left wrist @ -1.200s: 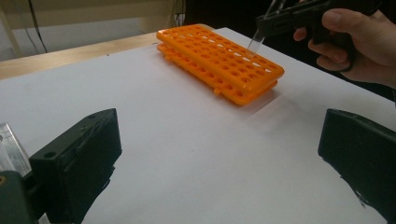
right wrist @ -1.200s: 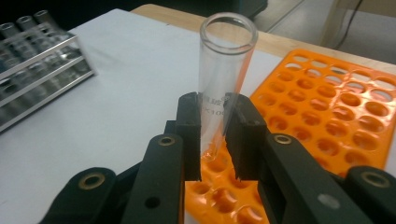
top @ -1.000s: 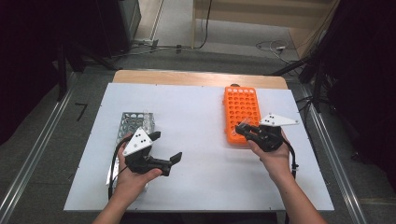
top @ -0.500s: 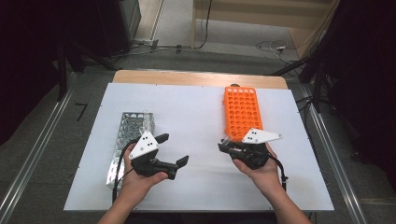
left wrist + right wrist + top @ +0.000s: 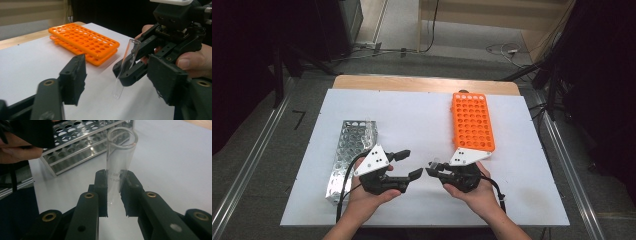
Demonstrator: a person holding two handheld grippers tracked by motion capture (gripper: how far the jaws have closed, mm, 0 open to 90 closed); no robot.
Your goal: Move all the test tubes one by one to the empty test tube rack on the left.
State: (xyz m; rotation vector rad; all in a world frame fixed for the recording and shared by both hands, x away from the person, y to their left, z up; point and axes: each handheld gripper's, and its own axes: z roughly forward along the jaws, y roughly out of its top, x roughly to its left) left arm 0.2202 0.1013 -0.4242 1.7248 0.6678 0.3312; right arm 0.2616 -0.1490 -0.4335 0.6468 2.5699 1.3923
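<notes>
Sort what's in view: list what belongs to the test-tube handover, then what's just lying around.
In the job:
glass test tube, clamped in the right gripper
left gripper, open
orange tube rack
metal tube rack

Lying about:
cables on the floor

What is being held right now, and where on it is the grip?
The right gripper holds a clear glass test tube, its jaws clamped around the tube's middle, open mouth above them. The left gripper is open and holds nothing.
</notes>
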